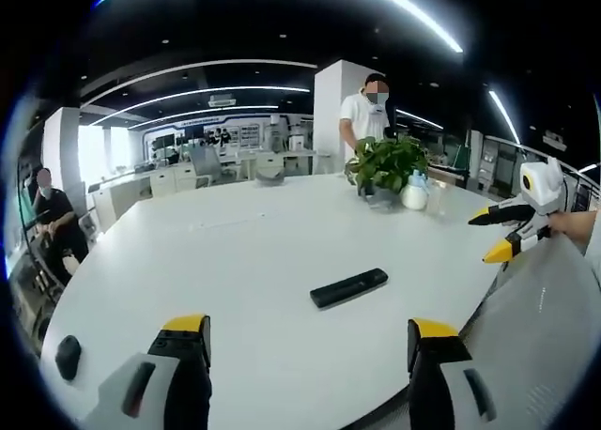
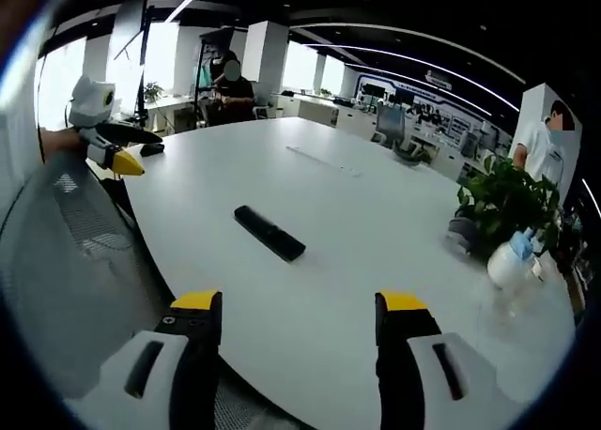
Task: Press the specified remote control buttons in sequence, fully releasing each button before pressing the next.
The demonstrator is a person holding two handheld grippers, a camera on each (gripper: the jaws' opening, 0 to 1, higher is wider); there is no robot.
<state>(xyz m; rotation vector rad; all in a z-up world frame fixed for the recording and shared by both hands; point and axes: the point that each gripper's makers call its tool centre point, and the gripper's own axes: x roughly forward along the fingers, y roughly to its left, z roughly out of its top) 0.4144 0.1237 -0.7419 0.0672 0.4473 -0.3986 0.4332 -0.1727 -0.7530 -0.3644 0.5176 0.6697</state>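
Both tools, left (image 1: 308,341) and right (image 2: 299,319), gape apart, well short of the remote (image 1: 349,287) on the table (image 1: 235,261).

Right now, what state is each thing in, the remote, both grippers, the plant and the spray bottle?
remote: flat on table, untouched
left gripper: open, holding nothing
right gripper: open, holding nothing
potted plant: upright
spray bottle: upright beside plant

Open-plan office: large white oval table (image 1: 235,261) near, white square pillar (image 1: 331,111) and desks with office chairs (image 1: 208,163) far, black ceiling with curved light strips (image 1: 202,92), bright windows (image 1: 92,153) far left.
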